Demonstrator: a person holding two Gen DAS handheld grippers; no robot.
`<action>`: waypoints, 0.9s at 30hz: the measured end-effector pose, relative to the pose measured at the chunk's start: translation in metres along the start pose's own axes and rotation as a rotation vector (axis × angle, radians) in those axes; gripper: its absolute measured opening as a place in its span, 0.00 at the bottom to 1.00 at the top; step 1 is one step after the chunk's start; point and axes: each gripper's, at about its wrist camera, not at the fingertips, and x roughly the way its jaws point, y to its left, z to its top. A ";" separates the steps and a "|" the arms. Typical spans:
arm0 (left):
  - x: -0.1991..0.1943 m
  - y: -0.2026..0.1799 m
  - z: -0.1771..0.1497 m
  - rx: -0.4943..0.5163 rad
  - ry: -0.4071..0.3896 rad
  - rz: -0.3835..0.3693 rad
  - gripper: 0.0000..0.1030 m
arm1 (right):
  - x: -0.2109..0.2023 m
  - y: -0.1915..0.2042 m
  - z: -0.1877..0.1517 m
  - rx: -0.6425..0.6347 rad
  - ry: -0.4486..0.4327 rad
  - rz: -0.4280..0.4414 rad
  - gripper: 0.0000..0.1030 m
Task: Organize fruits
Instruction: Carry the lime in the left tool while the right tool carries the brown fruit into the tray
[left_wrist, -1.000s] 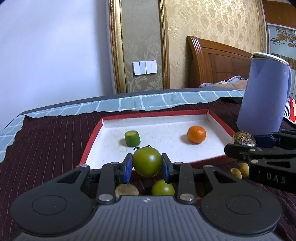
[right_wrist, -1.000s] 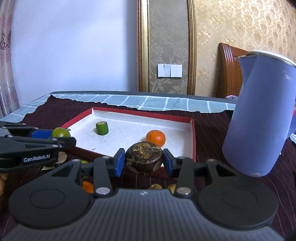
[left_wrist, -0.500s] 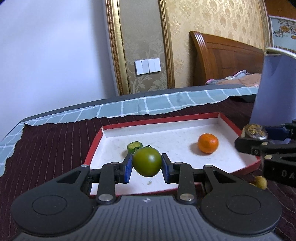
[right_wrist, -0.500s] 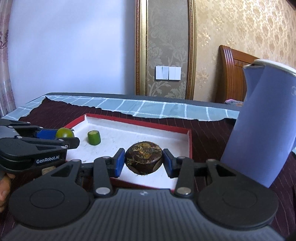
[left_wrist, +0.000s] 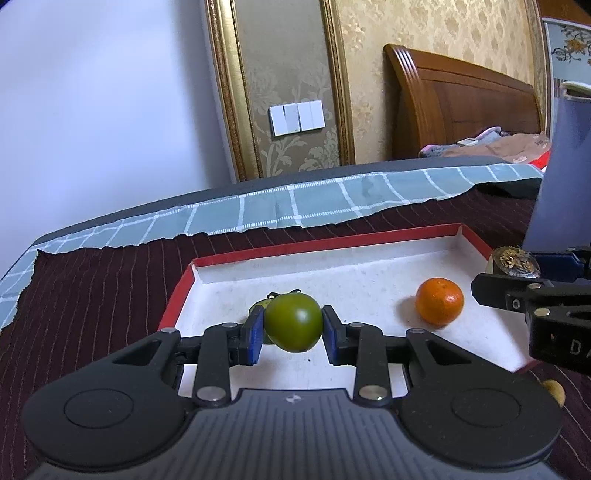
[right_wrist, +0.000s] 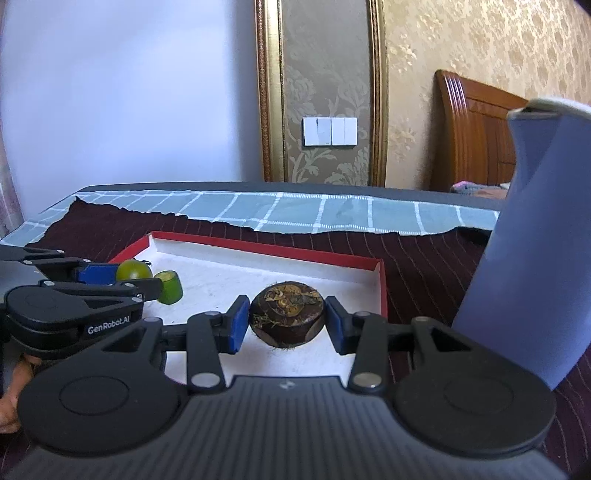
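Observation:
My left gripper (left_wrist: 293, 325) is shut on a green tomato (left_wrist: 294, 322) and holds it over the front left of the red-rimmed white tray (left_wrist: 325, 245). A small green cut fruit piece (right_wrist: 169, 287) lies in the tray just behind the tomato. An orange tangerine (left_wrist: 439, 301) lies in the tray at the right. My right gripper (right_wrist: 286, 317) is shut on a dark brown round fruit (right_wrist: 287, 314), held over the tray's right part (right_wrist: 380, 291). The left gripper also shows in the right wrist view (right_wrist: 110, 275), the right gripper in the left wrist view (left_wrist: 517, 280).
A tall blue jug (right_wrist: 535, 251) stands right of the tray on the dark striped cloth (left_wrist: 92, 295). A small yellowish fruit (left_wrist: 553, 389) lies on the cloth by the tray's front right corner. A checked cloth covers the table's far edge (left_wrist: 295, 206).
Both grippers have moved forward over the tray with their fruits still held. The loose fruits on the cloth in front of the tray have dropped out of sight below.

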 end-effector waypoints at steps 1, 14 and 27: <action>0.003 0.000 0.001 0.000 0.003 0.001 0.31 | 0.003 -0.001 0.000 0.005 0.003 0.001 0.40; 0.041 -0.011 0.017 0.021 0.056 0.034 0.31 | 0.049 -0.016 0.012 0.041 0.059 -0.047 0.40; 0.071 -0.022 0.029 0.035 0.099 0.056 0.31 | 0.079 -0.026 0.017 0.056 0.095 -0.101 0.40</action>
